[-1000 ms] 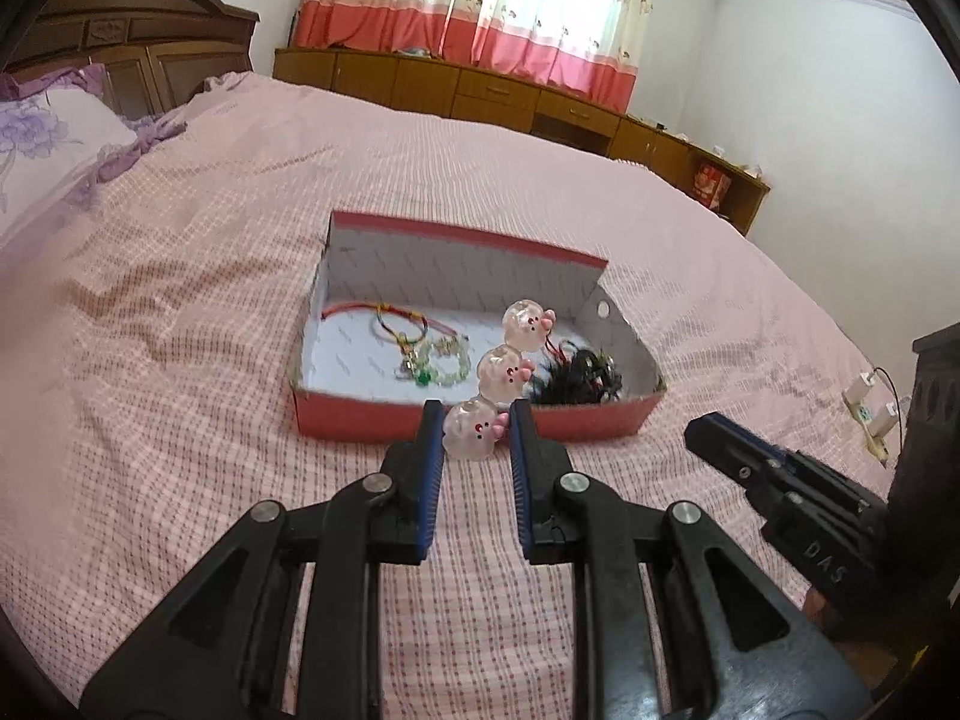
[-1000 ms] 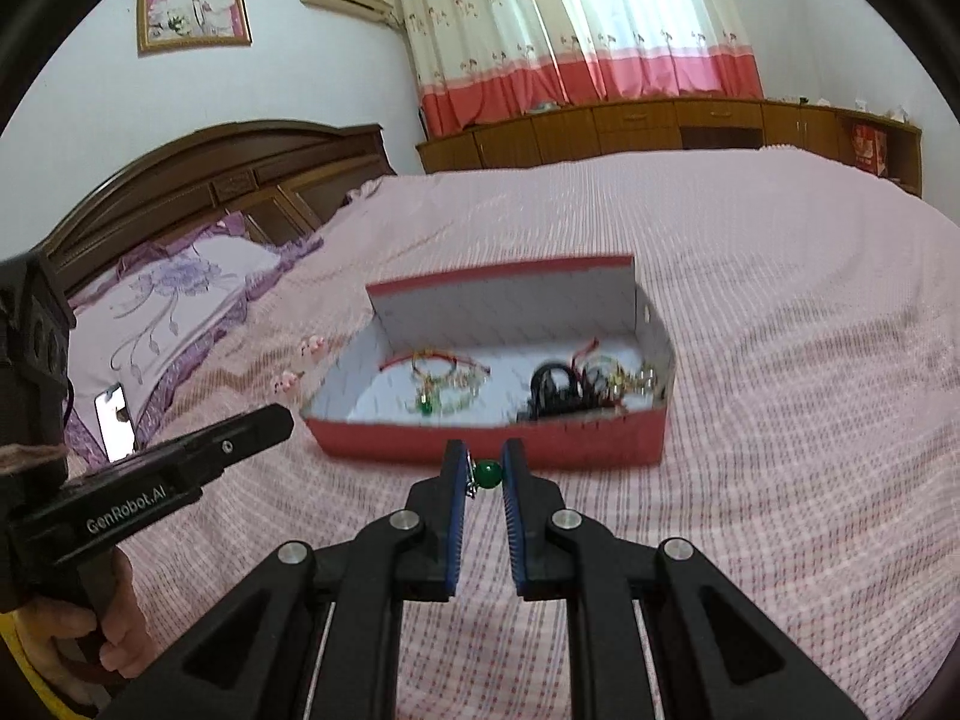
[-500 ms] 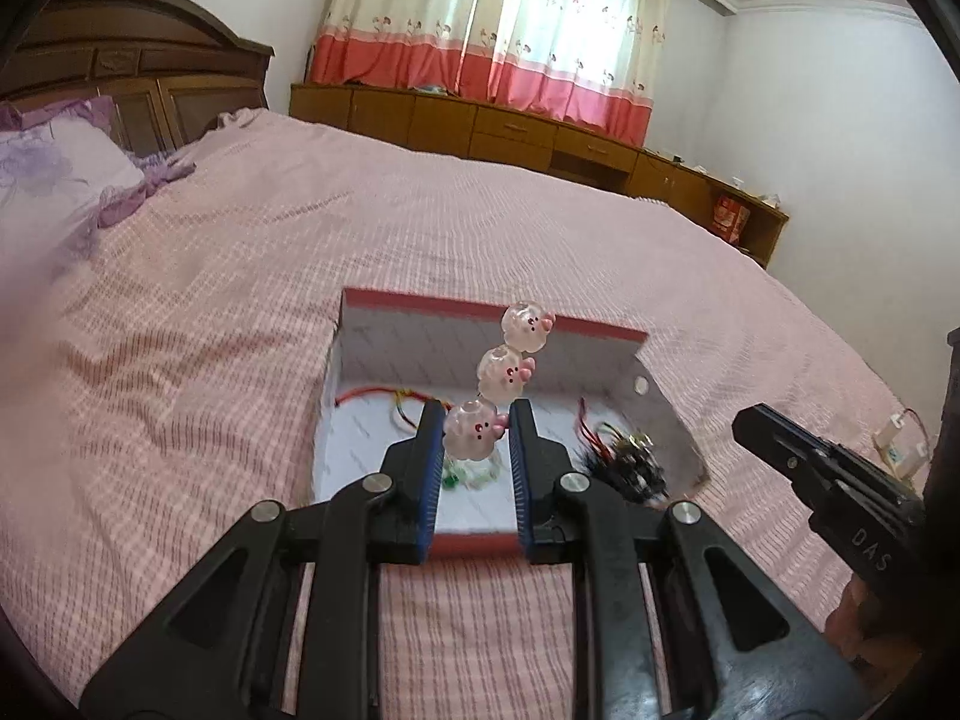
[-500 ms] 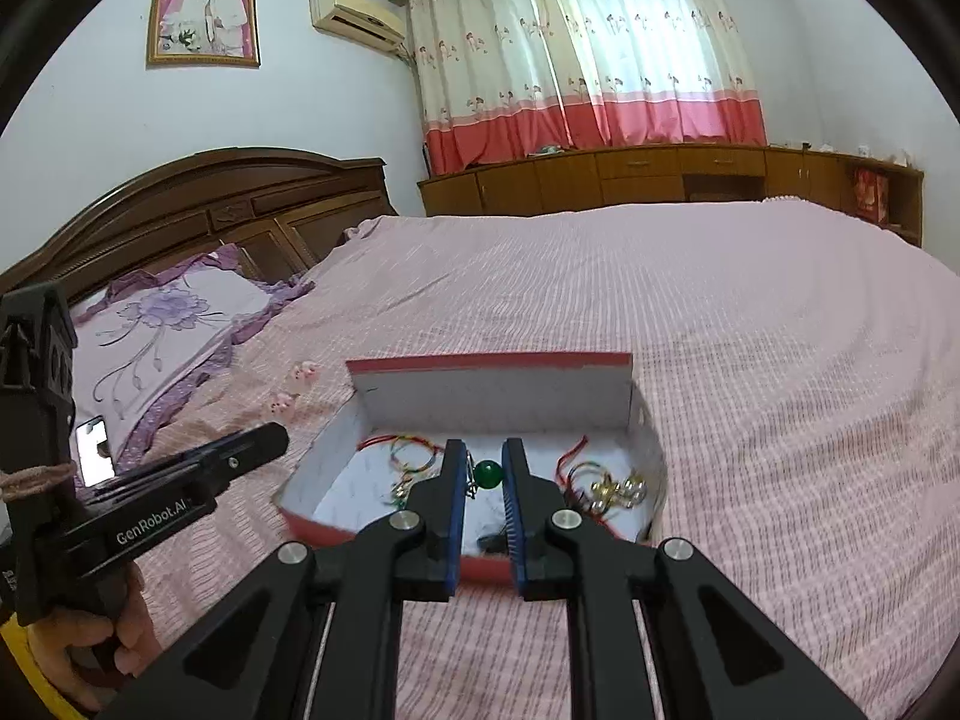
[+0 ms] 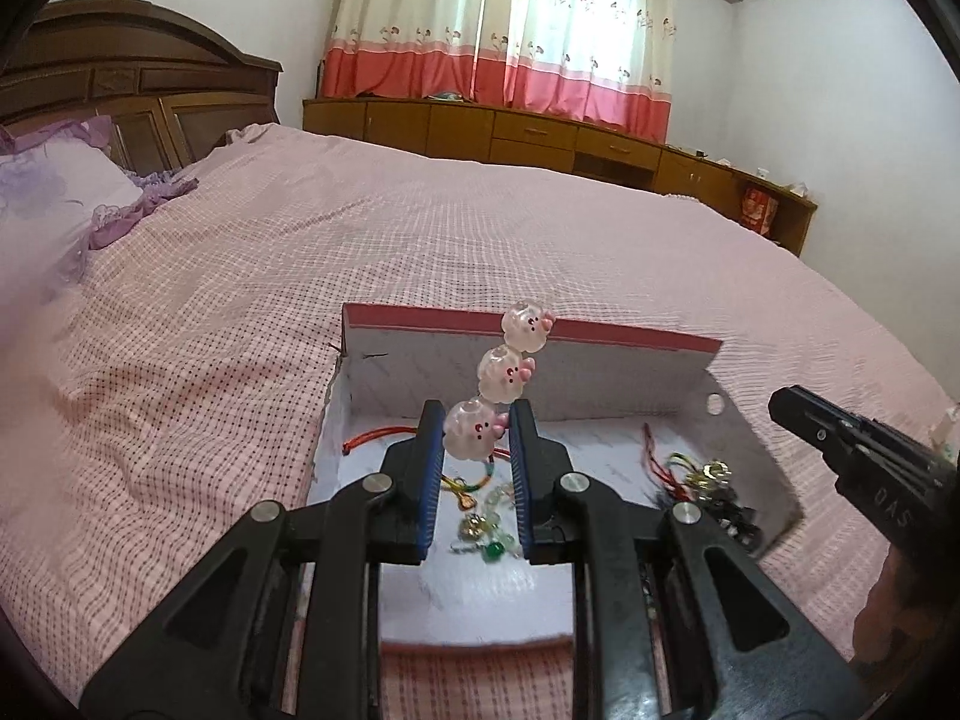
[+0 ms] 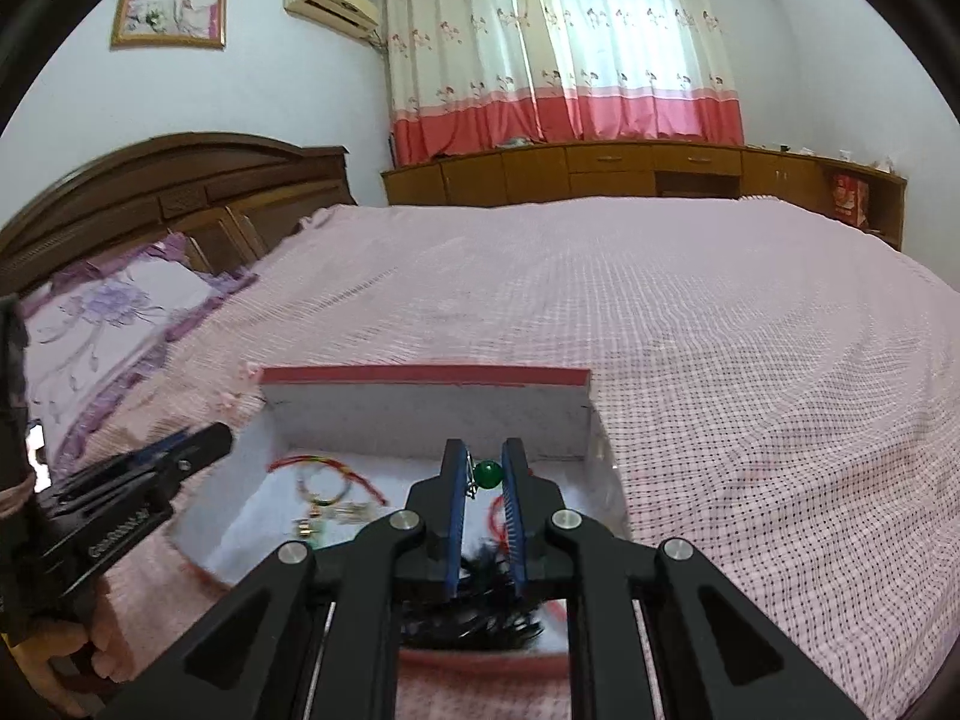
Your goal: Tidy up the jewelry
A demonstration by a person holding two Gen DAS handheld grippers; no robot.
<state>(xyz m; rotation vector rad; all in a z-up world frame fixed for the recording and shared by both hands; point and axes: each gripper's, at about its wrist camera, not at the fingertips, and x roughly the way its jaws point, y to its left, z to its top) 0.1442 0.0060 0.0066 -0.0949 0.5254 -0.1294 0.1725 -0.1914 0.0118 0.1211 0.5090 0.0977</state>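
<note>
Your left tool is closed on the pig beads and your right tool on a green bead, both above the red box on the bed. Red cords and a dark tangle lie below in the box.

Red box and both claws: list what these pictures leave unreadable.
1. Left wrist view: the red box has its near wall blurred and partly behind the left claw, which grips the pig beads.
2. Right wrist view: the dark tangle is blurred behind the right claw; its kind is unclear.
3. Right wrist view: whatever hangs from the green bead is too small to identify.
</note>
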